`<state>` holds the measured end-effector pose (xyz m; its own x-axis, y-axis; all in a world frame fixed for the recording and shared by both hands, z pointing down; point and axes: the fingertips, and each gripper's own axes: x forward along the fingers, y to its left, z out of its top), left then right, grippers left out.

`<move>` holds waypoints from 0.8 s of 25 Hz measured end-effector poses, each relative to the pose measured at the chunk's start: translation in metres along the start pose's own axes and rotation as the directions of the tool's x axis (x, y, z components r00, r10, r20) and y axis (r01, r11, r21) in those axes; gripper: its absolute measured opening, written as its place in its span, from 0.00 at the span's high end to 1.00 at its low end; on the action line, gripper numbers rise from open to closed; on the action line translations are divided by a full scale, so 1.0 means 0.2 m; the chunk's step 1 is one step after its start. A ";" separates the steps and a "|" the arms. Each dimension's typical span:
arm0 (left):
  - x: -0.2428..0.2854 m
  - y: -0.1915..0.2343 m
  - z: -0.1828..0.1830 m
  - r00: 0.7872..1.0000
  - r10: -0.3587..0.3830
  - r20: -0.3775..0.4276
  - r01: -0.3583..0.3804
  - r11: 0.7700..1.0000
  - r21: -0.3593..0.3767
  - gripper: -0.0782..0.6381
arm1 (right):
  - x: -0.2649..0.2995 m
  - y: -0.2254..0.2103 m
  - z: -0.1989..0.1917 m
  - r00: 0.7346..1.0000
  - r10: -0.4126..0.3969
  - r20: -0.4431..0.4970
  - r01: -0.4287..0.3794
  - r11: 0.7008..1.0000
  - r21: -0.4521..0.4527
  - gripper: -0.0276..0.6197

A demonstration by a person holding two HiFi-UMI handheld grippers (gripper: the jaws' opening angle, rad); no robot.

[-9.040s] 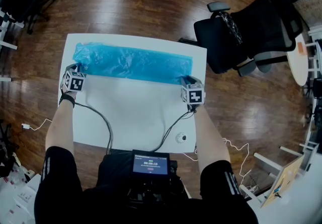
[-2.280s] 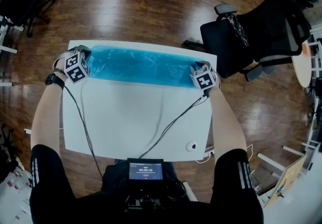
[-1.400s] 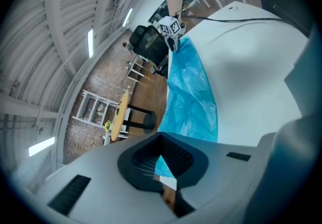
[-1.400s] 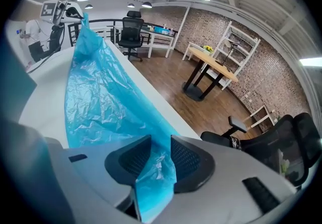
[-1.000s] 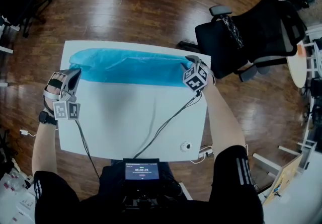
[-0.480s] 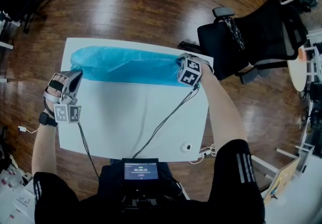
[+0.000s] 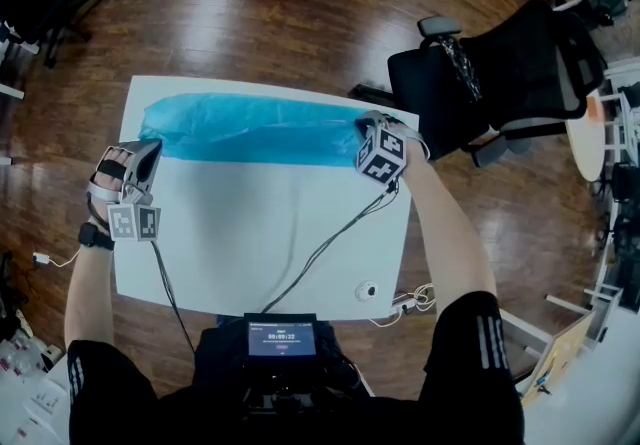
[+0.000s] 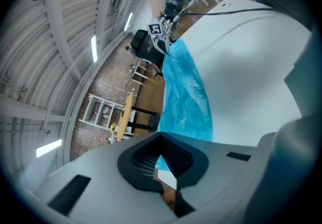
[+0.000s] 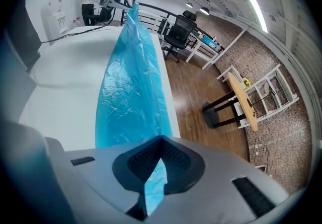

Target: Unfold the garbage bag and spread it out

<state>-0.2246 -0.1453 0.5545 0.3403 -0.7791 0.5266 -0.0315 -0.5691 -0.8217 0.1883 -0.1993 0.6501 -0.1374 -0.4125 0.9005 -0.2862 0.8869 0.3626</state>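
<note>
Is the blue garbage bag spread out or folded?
Folded: the garbage bag lies as a long narrow strip along the table's far edge, covering little of it.

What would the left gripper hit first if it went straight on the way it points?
Likely the near end of the blue plastic garbage bag, though depth is unclear.

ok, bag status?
Left gripper shut on garbage bag, left corner; right gripper closing on right end. Folded strip at far edge of table. Cables clear of it.
</note>
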 end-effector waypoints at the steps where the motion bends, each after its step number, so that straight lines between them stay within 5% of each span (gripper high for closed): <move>1: 0.00 -0.01 0.00 1.000 -0.001 -0.003 0.001 1.000 -0.002 0.89 | -0.03 0.01 0.00 1.000 -0.011 0.007 0.011 1.000 0.002 0.93; 20: -0.11 -0.18 -0.11 0.995 -0.055 -0.084 0.054 0.998 -0.009 0.89 | -0.43 0.23 0.08 0.972 -0.184 0.149 0.162 0.975 0.150 0.92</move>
<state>-0.2518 -0.1130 0.5773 0.2612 -0.7662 0.5872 -0.0216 -0.6127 -0.7900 0.1711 -0.1254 0.5851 -0.2219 -0.5951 0.7724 -0.4432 0.7672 0.4637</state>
